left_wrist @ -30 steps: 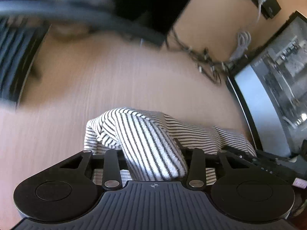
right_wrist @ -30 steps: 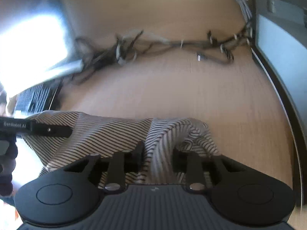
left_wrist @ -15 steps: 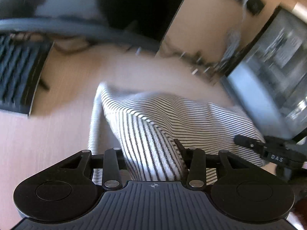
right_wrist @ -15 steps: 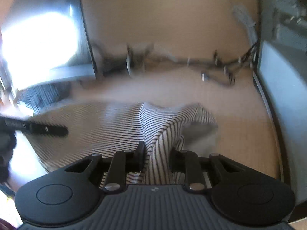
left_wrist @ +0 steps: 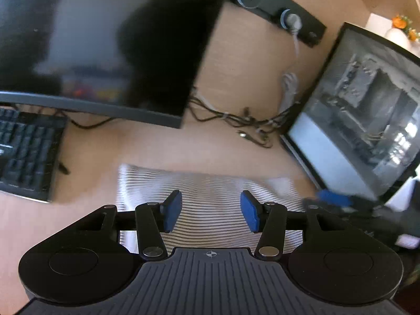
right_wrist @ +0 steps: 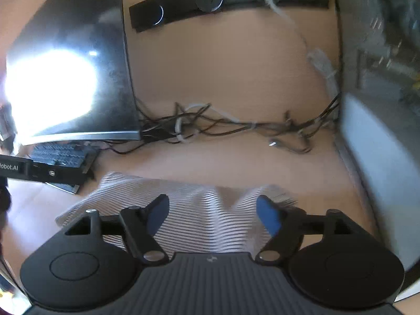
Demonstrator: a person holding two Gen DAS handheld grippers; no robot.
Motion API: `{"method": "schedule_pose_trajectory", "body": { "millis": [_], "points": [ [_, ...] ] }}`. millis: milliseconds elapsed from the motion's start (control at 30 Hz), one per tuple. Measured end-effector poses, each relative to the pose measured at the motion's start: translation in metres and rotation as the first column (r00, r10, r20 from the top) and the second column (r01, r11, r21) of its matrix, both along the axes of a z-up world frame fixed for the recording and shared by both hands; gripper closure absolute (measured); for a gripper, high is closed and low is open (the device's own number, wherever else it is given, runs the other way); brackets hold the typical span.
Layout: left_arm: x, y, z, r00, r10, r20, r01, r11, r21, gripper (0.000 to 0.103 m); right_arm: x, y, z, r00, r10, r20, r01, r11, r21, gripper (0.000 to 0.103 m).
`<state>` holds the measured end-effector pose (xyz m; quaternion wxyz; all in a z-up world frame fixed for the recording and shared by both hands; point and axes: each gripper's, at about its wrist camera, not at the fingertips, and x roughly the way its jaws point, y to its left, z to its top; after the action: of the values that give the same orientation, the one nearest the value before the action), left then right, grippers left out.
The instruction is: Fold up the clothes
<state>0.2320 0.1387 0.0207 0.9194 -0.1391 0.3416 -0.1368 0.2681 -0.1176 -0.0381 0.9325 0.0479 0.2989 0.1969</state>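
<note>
Both tongs, left [left_wrist: 210, 211] and right [right_wrist: 212, 214], just let go: spread wide, empty. Striped shirt [left_wrist: 210, 197] dropped onto bench [left_wrist: 157, 147], lower centre; fold likely laid.

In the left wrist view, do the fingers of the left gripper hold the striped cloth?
No, the left gripper is open, and the striped cloth lies on the desk beyond its blue fingers, not pinched.

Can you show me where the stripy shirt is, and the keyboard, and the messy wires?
stripy shirt [left_wrist: 210, 204], left wrist view, on the flat striped middle.
keyboard [left_wrist: 26, 152], left wrist view, on its black keys.
messy wires [right_wrist: 210, 126], right wrist view, on the tangle along the desk's back.
</note>
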Motion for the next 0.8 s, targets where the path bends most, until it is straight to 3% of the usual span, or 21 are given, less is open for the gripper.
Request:
{"method": "schedule_pose_trajectory", "body": {
  "millis": [133, 233, 400, 800],
  "points": [
    [0.007, -0.014, -0.015, 0.998, -0.034, -0.055, 0.035, 0.999, 0.009, 0.046, 0.013, 0.009, -0.038, 0.993, 0.005, -0.12, -0.004, 1.0, 0.008, 0.023],
    [0.012, -0.01, -0.032, 0.993, -0.026, -0.111, 0.025, 1.0, -0.01, 0.037, 0.011, 0.012, -0.049, 0.995, 0.023, -0.102, -0.025, 1.0, -0.018, 0.016],
    [0.022, 0.0, -0.062, 0.978, -0.01, -0.207, 0.001, 0.999, -0.044, 0.043, 0.01, 0.022, -0.051, 0.994, 0.058, -0.088, -0.062, 0.997, -0.044, 0.001],
    [0.048, 0.016, -0.069, 0.982, -0.002, -0.187, -0.012, 0.997, -0.075, 0.043, -0.011, 0.023, -0.047, 0.982, 0.067, -0.177, -0.061, 0.997, 0.042, 0.0]
  ]
}}
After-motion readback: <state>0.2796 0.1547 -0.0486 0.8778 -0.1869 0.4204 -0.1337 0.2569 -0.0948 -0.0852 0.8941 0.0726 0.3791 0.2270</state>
